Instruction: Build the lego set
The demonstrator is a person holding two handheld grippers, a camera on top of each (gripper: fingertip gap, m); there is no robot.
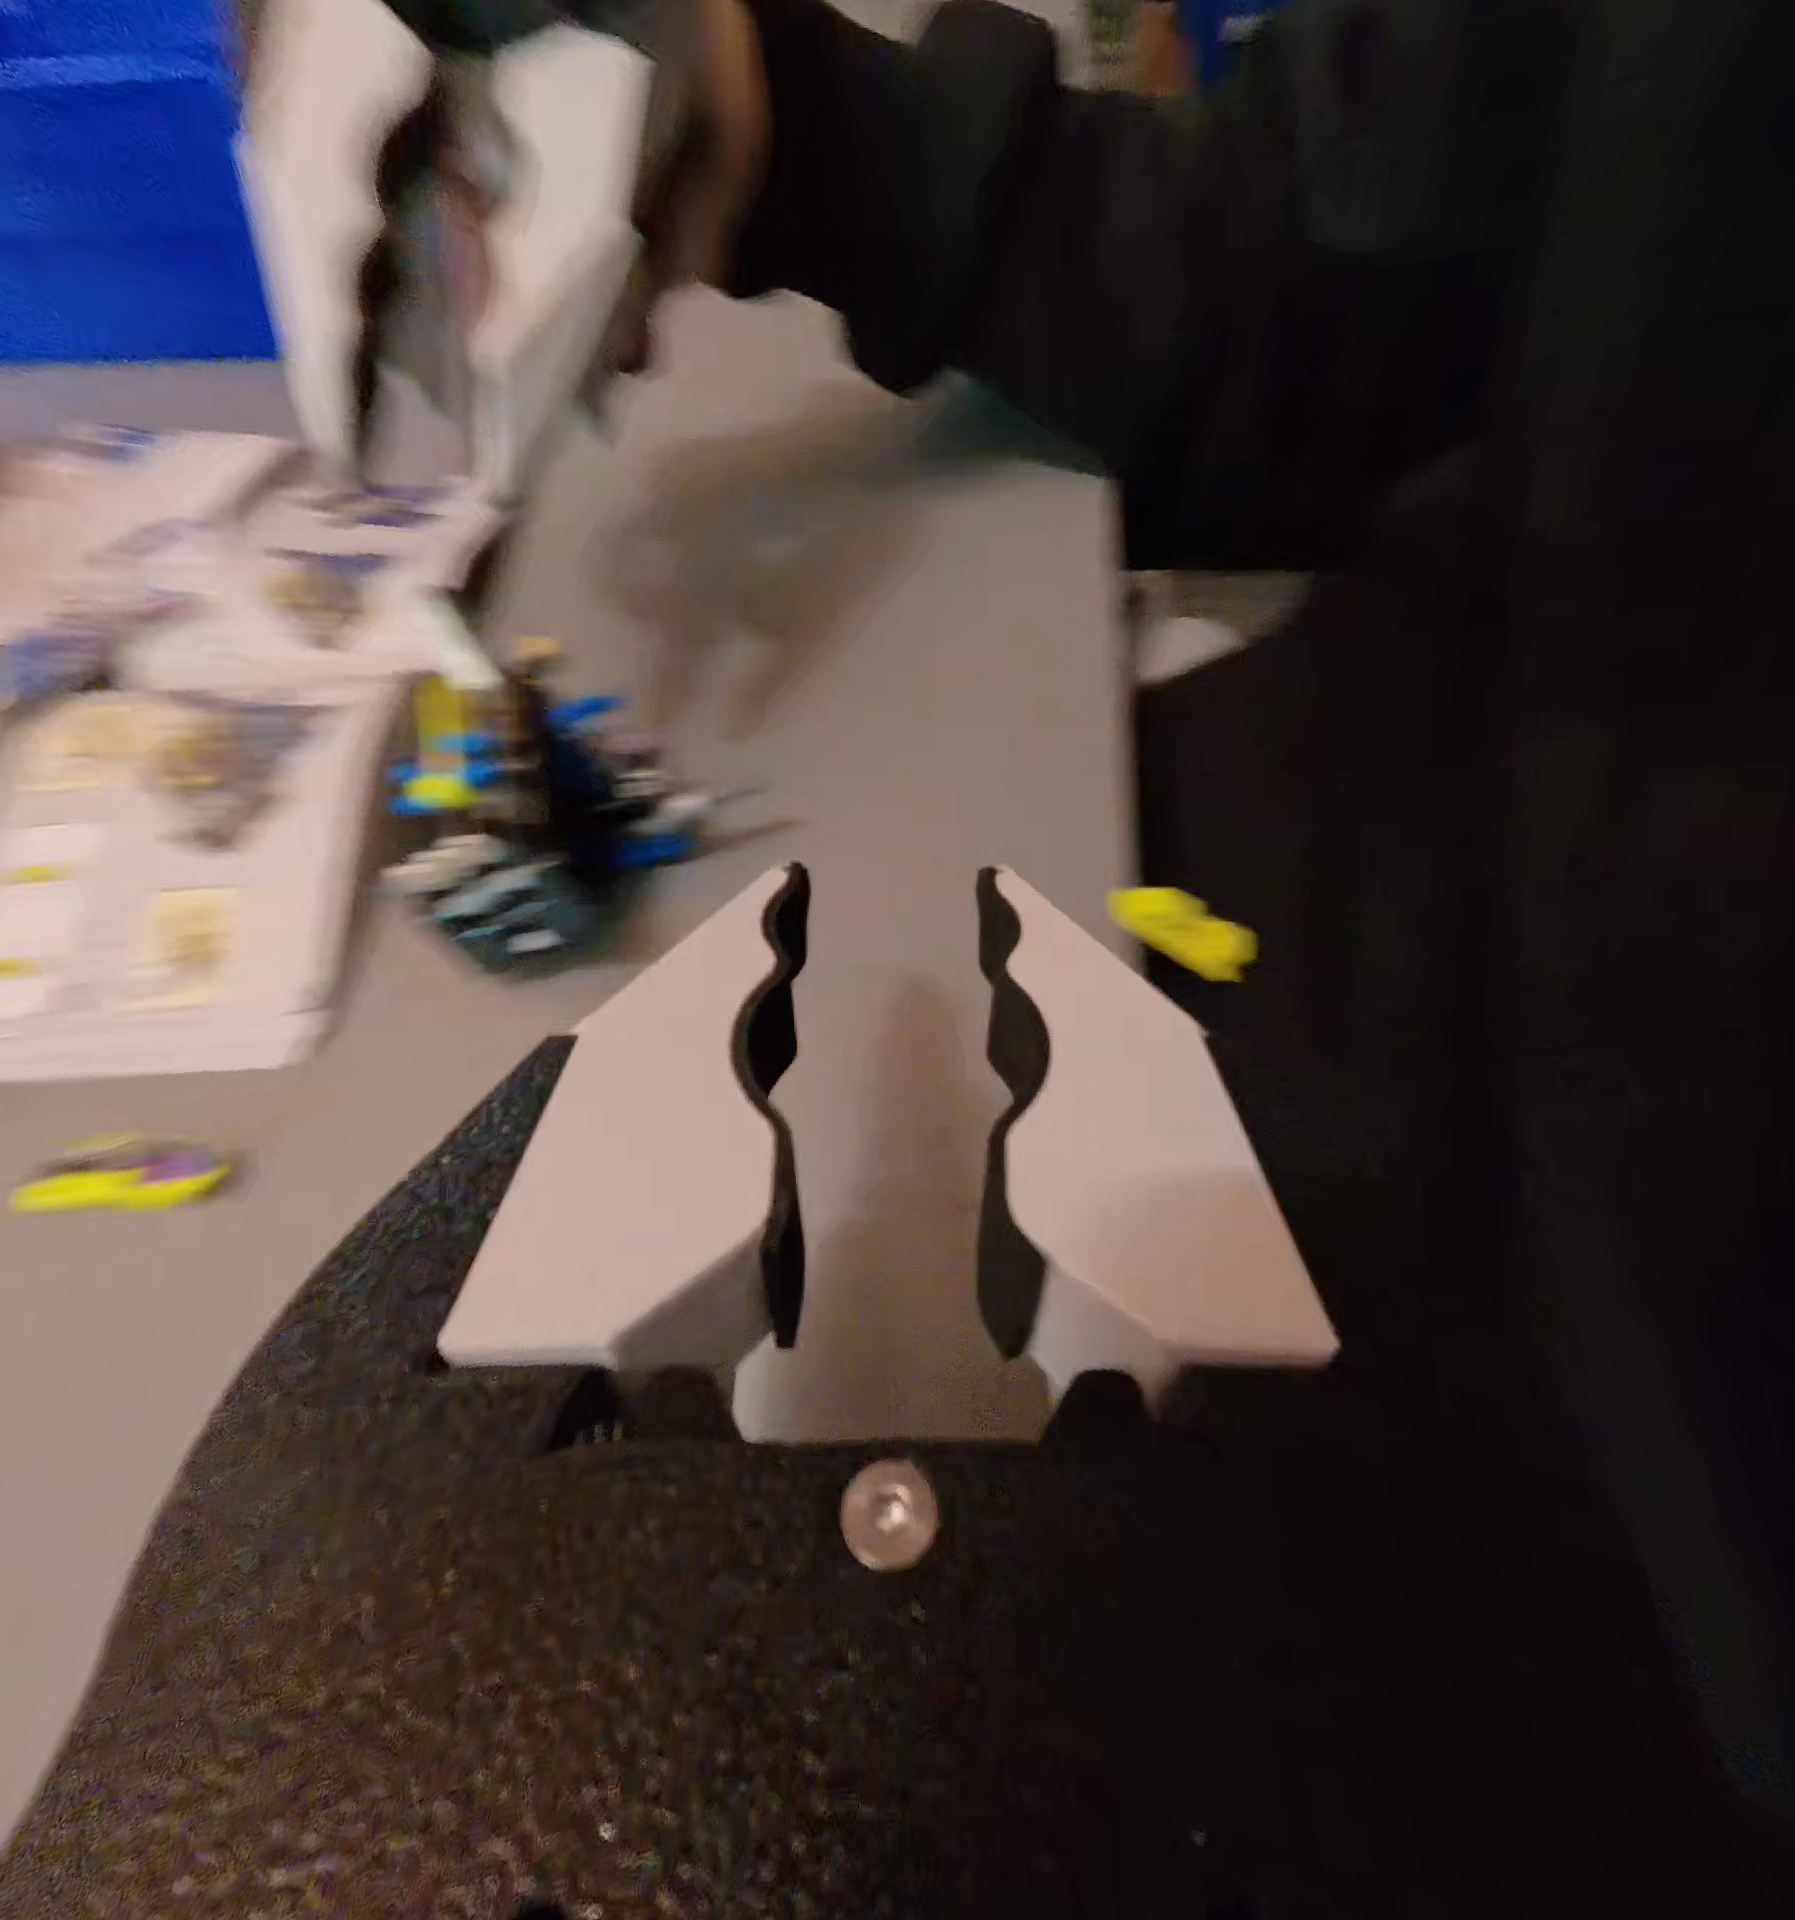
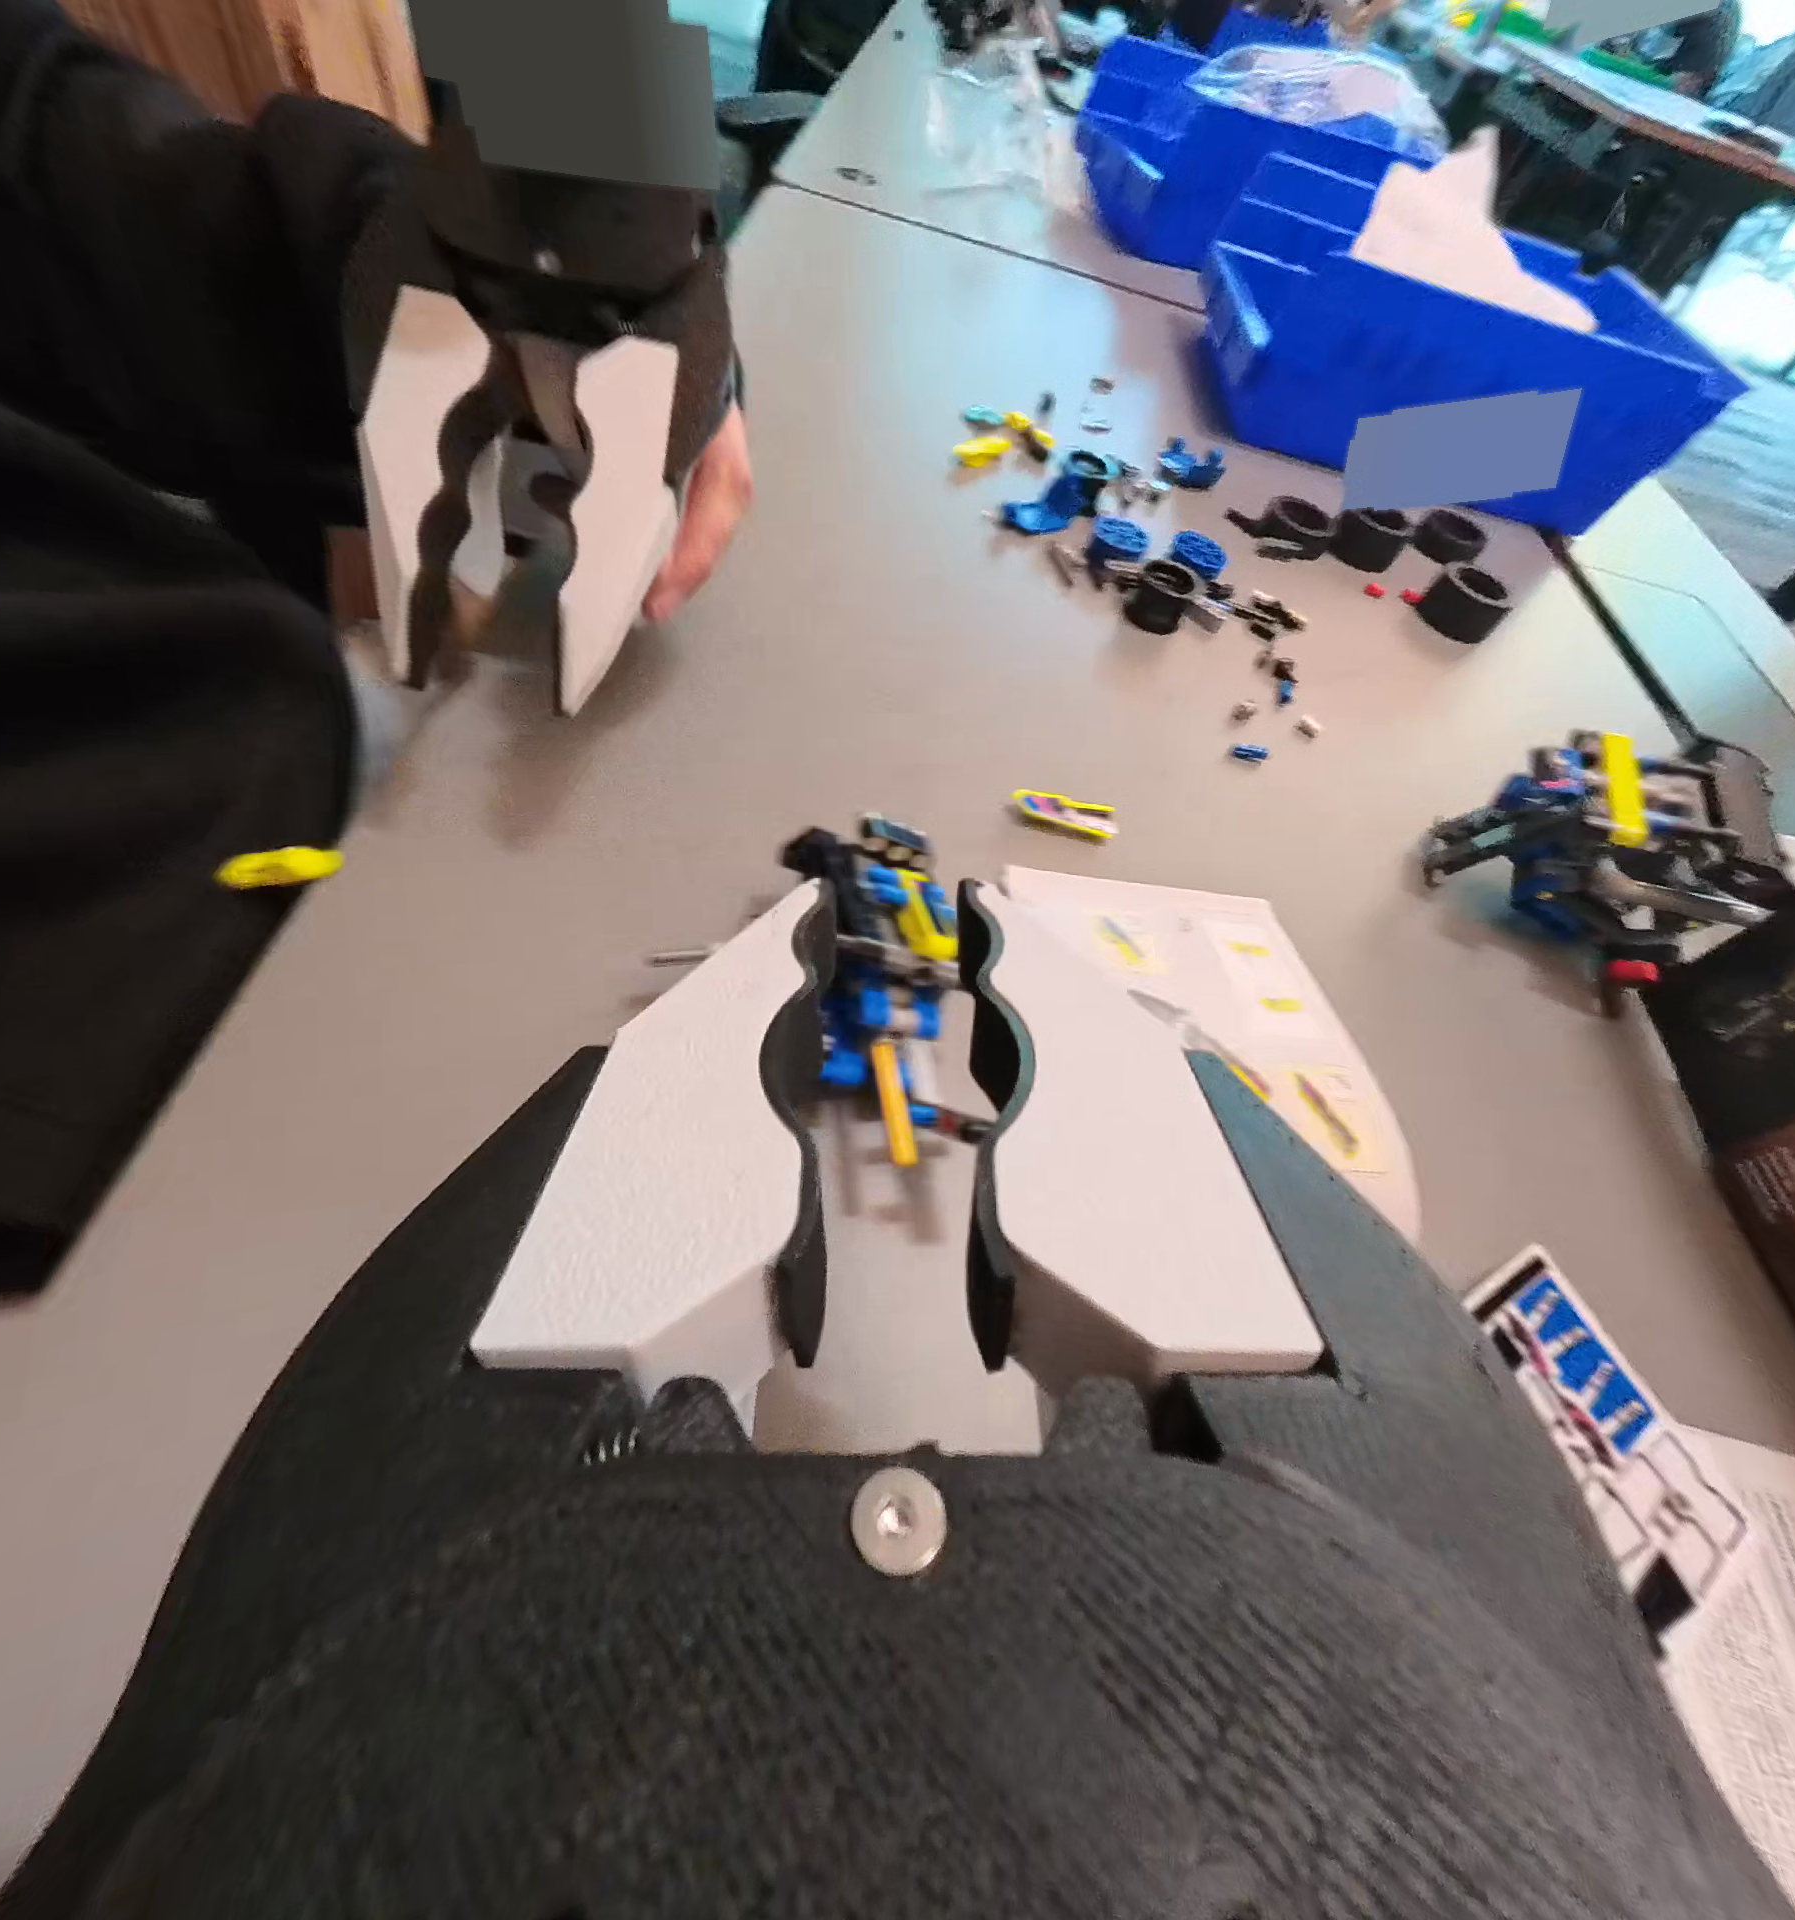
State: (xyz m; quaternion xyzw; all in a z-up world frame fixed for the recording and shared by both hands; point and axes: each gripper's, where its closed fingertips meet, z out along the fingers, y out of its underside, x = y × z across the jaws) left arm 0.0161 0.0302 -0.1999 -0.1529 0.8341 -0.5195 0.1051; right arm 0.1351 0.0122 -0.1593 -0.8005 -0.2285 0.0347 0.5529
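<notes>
- Grey bench (image 2: pixel 519 1039) runs under both tools, and the right hand-held gripper (image 2: pixel 895 894) hangs over it with its jaws well apart and nothing gripped
- From its own camera a small blue and yellow brick assembly (image 2: pixel 888 966) shows between its fingers. The left wrist view puts that assembly flat on the bench, well clear of the fingertips, so I judge it is only framed, not held
- An open instruction booklet (image 2: pixel 1236 966) lies just beside the assembly. A finger coming down off-line could land on the page and drag it into the bricks
- A yellow piece (image 2: pixel 280 865) sits at the bench edge against a black sleeve (image 2: pixel 93 520). One brush of the cloth could tip it off
- The left hand-held gripper (image 1: pixel 893 878) is open to about the same width, holds nothing and has only bare bench between its pads. The left view is badly blurred, so its aim is hard to judge
- Farther off lie a yellow and pink piece (image 2: pixel 1064 814), scattered loose parts (image 2: pixel 1132 520), a second brick model (image 2: pixel 1599 852) and blue bins (image 2: pixel 1444 312). A sweep across the small parts would scatter them
</notes>
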